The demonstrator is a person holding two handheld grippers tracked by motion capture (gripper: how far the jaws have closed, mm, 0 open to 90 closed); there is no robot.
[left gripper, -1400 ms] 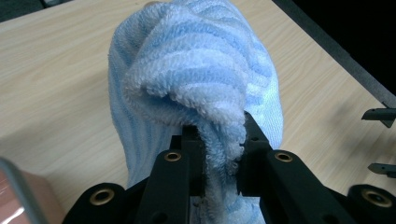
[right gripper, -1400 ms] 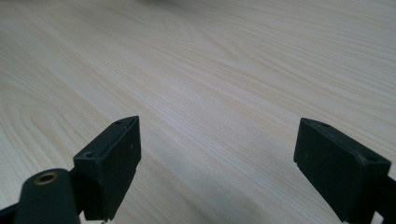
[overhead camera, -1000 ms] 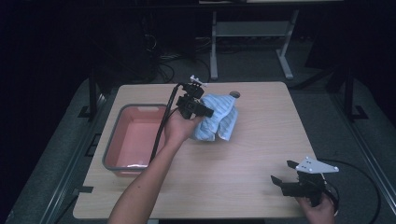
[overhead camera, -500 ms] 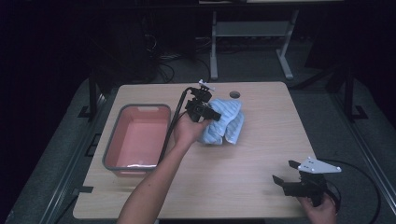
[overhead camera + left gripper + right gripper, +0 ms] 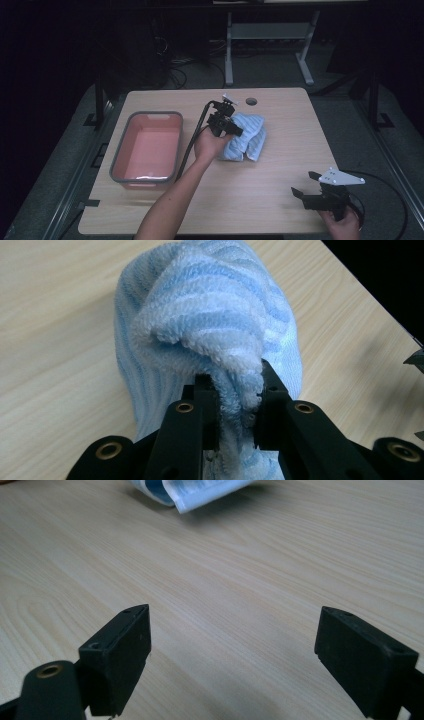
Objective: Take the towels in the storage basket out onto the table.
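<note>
Right then, your left gripper (image 5: 234, 405) was clenched on a bunched fold of the blue striped towel (image 5: 246, 136), jaws pinching a twisted ridge of terry while the rest sagged onto the tabletop (image 5: 280, 205). The bite looked narrow, so you would have done well to keep the squeeze firm and lift smoothly, letting the loose end trail rather than jerking it, since a thin pinch of pile could slip. The towel sat just to the right of the pink tub (image 5: 148, 150), near it but not touching. If the tub was your goal, you needed to carry the bundle clear over its grey rim before letting go. That tub looked empty, bare pink floor showing. Your right gripper (image 5: 306, 191) sat released, jaws wide apart, far right of the tub, holding nothing.
</note>
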